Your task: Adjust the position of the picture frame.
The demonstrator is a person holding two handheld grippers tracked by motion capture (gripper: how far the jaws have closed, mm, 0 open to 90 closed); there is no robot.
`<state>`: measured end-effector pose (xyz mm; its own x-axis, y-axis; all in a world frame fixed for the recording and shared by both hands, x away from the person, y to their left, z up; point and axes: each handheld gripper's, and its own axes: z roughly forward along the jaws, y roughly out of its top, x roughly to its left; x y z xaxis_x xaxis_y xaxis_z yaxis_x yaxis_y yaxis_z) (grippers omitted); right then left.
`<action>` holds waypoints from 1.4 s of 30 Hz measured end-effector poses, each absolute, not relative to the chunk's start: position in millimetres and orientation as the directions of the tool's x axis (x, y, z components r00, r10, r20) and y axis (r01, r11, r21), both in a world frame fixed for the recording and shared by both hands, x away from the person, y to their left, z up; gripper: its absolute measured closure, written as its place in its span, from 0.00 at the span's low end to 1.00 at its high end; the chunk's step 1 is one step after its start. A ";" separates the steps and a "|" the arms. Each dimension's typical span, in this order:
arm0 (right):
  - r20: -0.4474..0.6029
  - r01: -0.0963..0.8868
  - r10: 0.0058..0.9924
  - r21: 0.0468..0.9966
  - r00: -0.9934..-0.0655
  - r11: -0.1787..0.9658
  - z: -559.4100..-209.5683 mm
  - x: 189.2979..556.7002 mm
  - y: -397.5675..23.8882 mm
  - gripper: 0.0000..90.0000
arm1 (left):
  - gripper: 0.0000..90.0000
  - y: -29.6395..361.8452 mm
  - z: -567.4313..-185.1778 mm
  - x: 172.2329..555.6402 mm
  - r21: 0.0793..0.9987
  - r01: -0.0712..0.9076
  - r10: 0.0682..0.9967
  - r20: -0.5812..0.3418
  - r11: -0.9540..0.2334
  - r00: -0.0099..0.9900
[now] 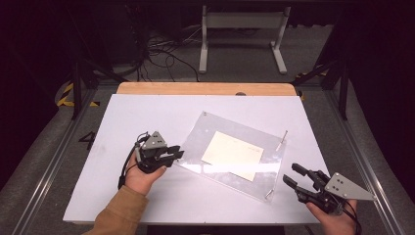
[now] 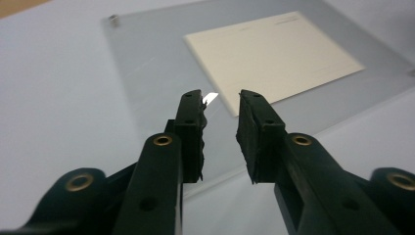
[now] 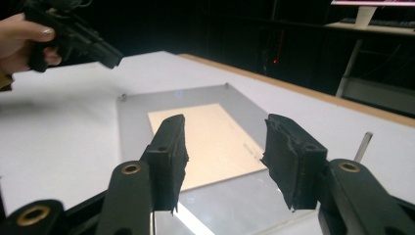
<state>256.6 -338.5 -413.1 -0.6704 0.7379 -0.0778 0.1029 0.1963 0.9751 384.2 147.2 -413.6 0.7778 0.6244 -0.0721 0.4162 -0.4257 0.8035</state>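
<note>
A clear acrylic plate lies at an angle on the white table, with a cream card under its middle. My left gripper sits at the plate's left edge. In the left gripper view its jaws stand a small gap apart over the plate, with nothing between them, and point toward the card. My right gripper hovers just off the plate's near right corner. Its jaws are wide apart and hold nothing, facing the card.
Short metal standoff pins rise from the plate's corners; one stands close to my right jaw. A wooden strip runs along the table's far edge. Beyond it are a white stand and floor cables.
</note>
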 end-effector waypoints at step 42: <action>-0.043 0.172 0.640 0.947 -0.768 0.270 -426.2 237.9 -325.9 0.50 | 1.00 119.4 -446.8 409.5 0.645 0.511 0.624 -0.066 -0.569 0.779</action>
<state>237.9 -325.9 -426.2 -0.7675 0.6396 -0.0426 0.1725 0.2701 0.9473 409.5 119.4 -446.8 0.7787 0.6239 -0.0660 0.5106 -0.5691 0.6445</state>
